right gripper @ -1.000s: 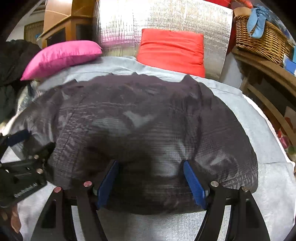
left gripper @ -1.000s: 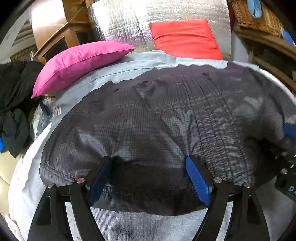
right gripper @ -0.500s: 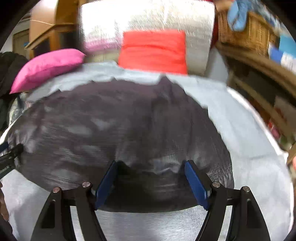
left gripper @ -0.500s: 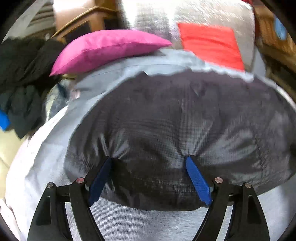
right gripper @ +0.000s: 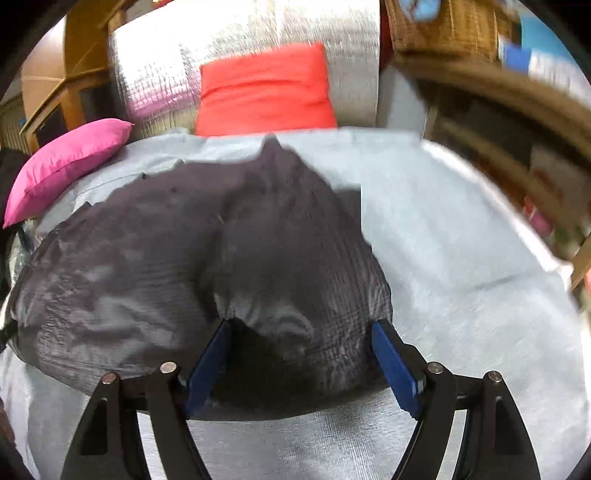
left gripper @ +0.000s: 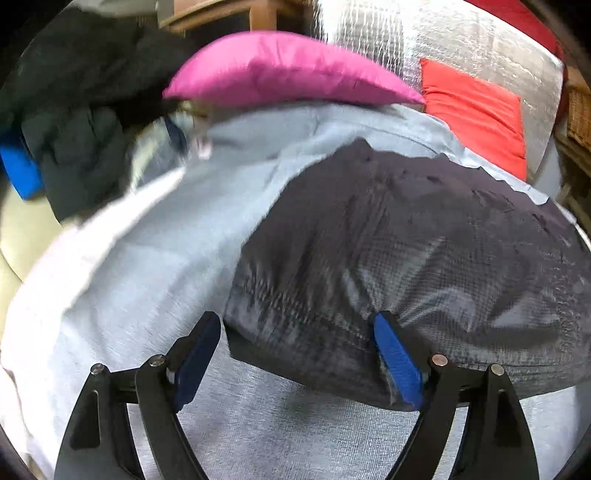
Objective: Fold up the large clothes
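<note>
Garment: dark jacket lies flat on the grey-sheeted bed, long axis running left to right. Right hand-held gripper straddles its near right corner, jaws just widening, pads off the cloth. Left hand-held gripper spread at the near left corner, grasping nothing. Each equally near its own end.

Bedding, cushions and furniture around the work surface

A pale grey sheet covers the surface. At its far edge, a pink pillow lies at upper centre of the left view, and a red cushion leans on a silver quilted panel. A dark clothes pile fills the upper left; a wicker basket sits blurred at upper right.
</note>
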